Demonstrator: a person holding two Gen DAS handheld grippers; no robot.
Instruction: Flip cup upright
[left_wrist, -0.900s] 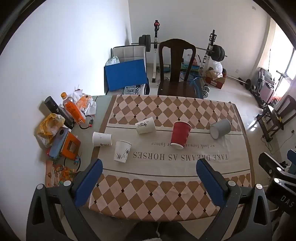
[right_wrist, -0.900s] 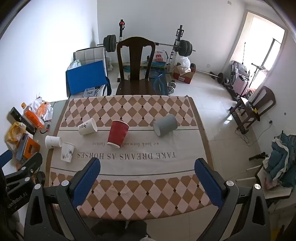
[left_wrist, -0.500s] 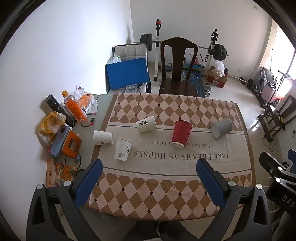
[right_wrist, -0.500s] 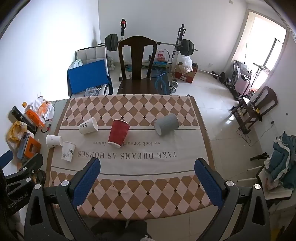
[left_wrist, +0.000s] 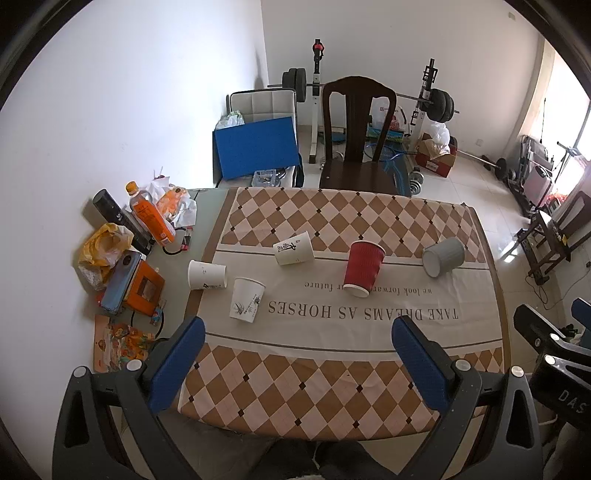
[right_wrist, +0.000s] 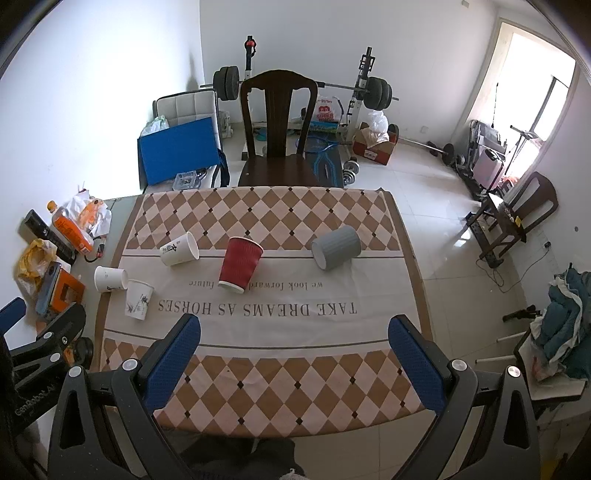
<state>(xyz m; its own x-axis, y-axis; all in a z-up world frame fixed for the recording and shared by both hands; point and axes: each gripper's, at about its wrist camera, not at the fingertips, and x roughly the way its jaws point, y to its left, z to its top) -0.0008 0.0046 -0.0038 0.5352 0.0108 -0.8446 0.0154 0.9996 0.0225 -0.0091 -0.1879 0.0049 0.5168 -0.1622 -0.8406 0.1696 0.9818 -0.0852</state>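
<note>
Several cups lie on their sides on the checked tablecloth (left_wrist: 332, 373). A red ribbed cup (left_wrist: 362, 267) lies mid-table, also in the right wrist view (right_wrist: 240, 264). A grey cup (left_wrist: 442, 256) lies to its right (right_wrist: 335, 247). Three white paper cups lie to the left: one with black script (left_wrist: 294, 248), one plain (left_wrist: 206, 275), one with a plant print (left_wrist: 247, 300). My left gripper (left_wrist: 297, 360) is open and empty, high above the near table edge. My right gripper (right_wrist: 293, 360) is open and empty, likewise held high.
A dark wooden chair (left_wrist: 356, 147) stands at the table's far side. Clutter sits on the bare table strip at left: an orange bottle (left_wrist: 149, 214), a yellow bag (left_wrist: 103, 243), an orange box with a phone (left_wrist: 133, 284). Weights and a blue board (left_wrist: 256, 147) stand behind.
Both views have shifted slightly, the table scene sliding a little. The cups have not moved and both grippers stay open.
</note>
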